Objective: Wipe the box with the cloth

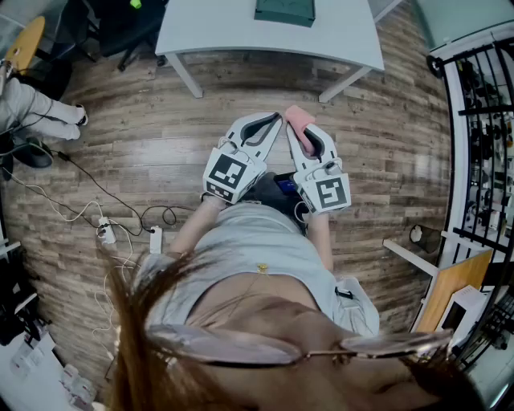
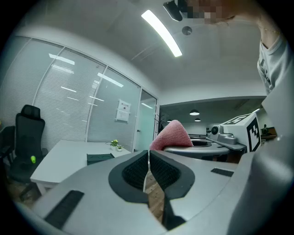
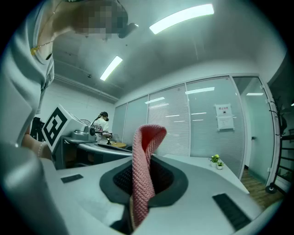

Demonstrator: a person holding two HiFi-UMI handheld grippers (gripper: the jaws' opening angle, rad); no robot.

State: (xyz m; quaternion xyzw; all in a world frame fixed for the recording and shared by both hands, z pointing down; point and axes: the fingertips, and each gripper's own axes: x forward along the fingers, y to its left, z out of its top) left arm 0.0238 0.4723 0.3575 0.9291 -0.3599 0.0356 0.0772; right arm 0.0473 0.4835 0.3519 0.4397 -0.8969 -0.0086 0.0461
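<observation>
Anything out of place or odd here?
Nothing spilled or damaged. Only untidy spot: loose cables and a power strip sprawl on the floor at left. The cloth sits pinched in the right gripper; the box lies on the table.

An office: glass partitions (image 2: 69, 105) with blinds, white desk (image 1: 225, 28), black swivel chair (image 2: 26, 137).

Bright overhead striplights (image 2: 161, 33); fisheye-warped edges.

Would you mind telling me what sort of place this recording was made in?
Most likely an office: glass partition walls with white blinds, a white rectangular table on wood-plank flooring, and a black swivel office chair.
</observation>
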